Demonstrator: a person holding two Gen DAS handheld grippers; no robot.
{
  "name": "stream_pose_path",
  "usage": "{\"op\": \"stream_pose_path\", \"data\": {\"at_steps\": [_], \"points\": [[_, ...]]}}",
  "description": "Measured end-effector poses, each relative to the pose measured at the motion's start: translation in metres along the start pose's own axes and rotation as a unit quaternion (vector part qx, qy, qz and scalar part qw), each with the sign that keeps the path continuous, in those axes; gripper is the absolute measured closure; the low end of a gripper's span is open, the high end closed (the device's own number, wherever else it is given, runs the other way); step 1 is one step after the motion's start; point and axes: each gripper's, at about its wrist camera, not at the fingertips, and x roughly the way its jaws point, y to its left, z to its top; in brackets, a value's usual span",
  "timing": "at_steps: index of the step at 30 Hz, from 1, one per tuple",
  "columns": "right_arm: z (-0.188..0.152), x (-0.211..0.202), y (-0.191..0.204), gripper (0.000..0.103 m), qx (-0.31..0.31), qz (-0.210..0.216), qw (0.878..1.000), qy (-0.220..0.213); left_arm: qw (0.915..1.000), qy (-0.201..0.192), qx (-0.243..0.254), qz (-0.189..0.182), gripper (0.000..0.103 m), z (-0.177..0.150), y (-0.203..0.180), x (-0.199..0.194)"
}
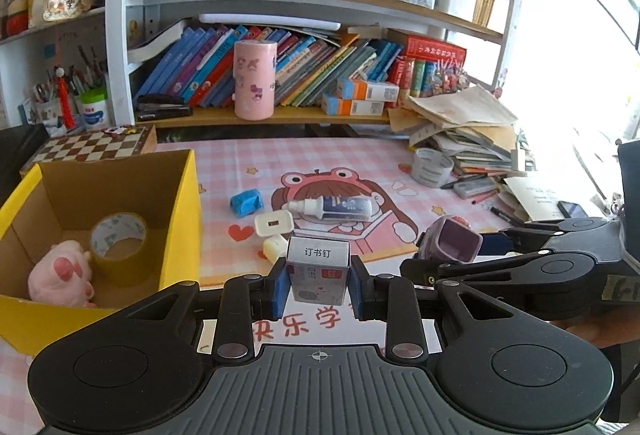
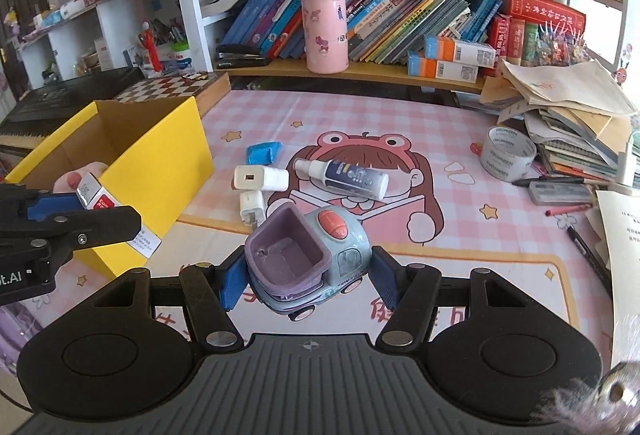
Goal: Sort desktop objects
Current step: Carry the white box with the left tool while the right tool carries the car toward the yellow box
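Staple box (image 1: 319,271) pinched upright between the left gripper (image 1: 319,285) pads, lifted near the yellow box (image 1: 176,195), likely bound there. Toy truck (image 2: 308,259) clamped in the right gripper (image 2: 308,281), off the mat (image 2: 460,123). Spray bottle (image 2: 344,175), chargers (image 2: 260,178) remain unsorted farther out.

Bright daylight glares from the right; fisheye edges bend, focus sharp.

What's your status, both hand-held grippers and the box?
Left hand-held gripper shut on staple box. Right hand-held gripper shut on toy truck. Yellow box open, tape roll and plush inside. Path clear.
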Motion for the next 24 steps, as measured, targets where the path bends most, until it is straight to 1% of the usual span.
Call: {"op": "stream_pose_path", "data": {"at_steps": [4, 6, 9, 12, 17, 24], "points": [[-0.009, -0.005, 0.014, 0.043, 0.003, -0.012, 1.000, 0.008, 0.9999, 0.011, -0.005, -0.004, 0.074, -0.012, 0.009, -0.012], [-0.015, -0.007, 0.023, 0.043, 0.006, -0.007, 1.000, 0.017, 0.9998, 0.016, -0.005, 0.002, 0.074, -0.020, 0.014, -0.020], [-0.025, -0.011, 0.042, 0.043, -0.015, -0.006, 1.000, 0.024, 0.9995, 0.025, -0.019, 0.004, 0.074, -0.030, 0.026, -0.030], [-0.033, -0.017, 0.057, 0.043, -0.013, -0.003, 0.999, 0.029, 0.9996, 0.024, -0.013, 0.009, 0.074, -0.037, 0.033, -0.042], [-0.050, -0.028, 0.081, 0.043, -0.011, -0.006, 0.999, 0.032, 0.9994, 0.032, -0.008, 0.003, 0.074, -0.052, 0.043, -0.060], [-0.081, -0.043, 0.114, 0.043, 0.006, -0.011, 0.999, 0.046, 0.9990, 0.044, 0.005, -0.002, 0.074, -0.075, 0.057, -0.085]]}}
